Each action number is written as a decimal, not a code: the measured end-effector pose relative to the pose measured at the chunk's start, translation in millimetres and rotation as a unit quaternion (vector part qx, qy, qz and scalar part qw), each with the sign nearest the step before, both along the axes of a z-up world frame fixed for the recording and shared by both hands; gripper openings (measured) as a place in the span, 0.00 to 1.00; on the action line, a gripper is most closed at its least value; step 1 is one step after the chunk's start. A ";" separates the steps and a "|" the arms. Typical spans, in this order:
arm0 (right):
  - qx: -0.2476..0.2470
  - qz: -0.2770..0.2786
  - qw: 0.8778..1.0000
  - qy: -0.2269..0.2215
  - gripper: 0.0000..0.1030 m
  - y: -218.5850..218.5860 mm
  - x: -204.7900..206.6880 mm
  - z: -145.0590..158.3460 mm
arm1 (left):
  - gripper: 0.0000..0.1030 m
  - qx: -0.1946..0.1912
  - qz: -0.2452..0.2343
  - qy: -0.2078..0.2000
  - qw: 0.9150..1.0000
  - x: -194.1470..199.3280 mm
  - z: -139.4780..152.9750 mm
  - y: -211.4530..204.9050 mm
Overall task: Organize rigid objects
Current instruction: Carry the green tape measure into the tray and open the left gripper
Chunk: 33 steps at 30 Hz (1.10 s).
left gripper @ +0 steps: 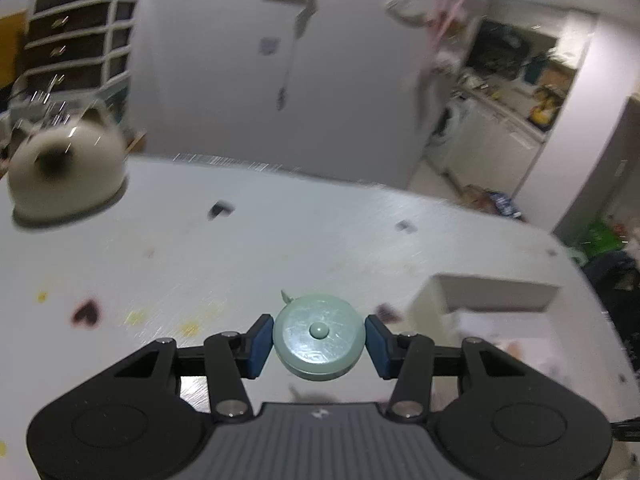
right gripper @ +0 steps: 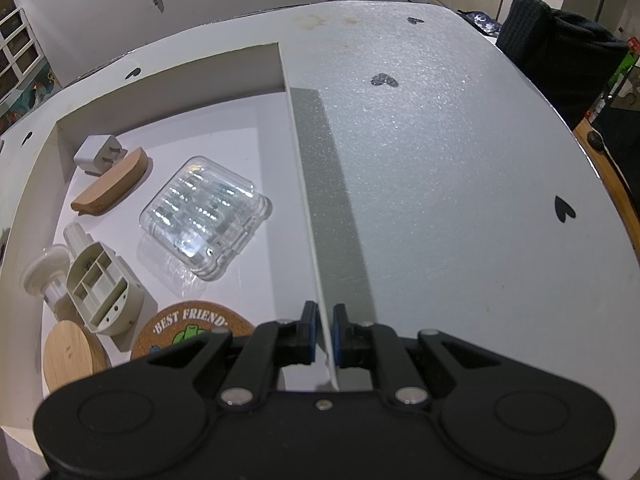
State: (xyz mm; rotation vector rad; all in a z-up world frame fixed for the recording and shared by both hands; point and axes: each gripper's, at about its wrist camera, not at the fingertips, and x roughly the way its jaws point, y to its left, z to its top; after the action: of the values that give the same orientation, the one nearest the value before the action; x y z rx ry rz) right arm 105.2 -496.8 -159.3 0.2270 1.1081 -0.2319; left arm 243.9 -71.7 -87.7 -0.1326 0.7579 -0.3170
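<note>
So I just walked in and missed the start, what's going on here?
A person is sorting small hard items into a white box on the table. The left tool is clamped on a round pale-green tape measure, held above the table. The right tool is pinched shut on the box's side wall, steadying it. Already inside are a clear plastic case, a wooden handle, a charger plug and coasters.

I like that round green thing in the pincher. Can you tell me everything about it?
The round green thing looks like a small tape measure: a pale green plastic disc with a button in the middle, a little tab poking out at the top and a scratched face. The left gripper pinches its two sides, holding it face up above the white table.
</note>
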 end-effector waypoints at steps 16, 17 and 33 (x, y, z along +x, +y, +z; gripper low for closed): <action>0.002 -0.003 1.000 -0.003 0.08 0.0 -0.9 0.4 | 0.49 -0.029 -0.174 -0.021 0.984 -23.0 17.2 -124.3; 0.002 -0.003 1.000 -0.003 0.08 0.0 -0.9 0.4 | 0.49 -0.028 -0.188 -0.022 0.982 -24.5 14.3 -135.9; 0.007 -0.002 1.000 -0.005 0.08 -1.1 -0.7 -0.5 | 0.49 0.025 -0.294 -0.005 0.956 -2.8 -32.5 -258.4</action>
State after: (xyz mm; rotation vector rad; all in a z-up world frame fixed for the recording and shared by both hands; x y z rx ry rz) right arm 104.4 -497.9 -159.8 0.2432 1.0994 -0.2264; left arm 241.1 -330.2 -120.2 0.1485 0.7841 -0.8627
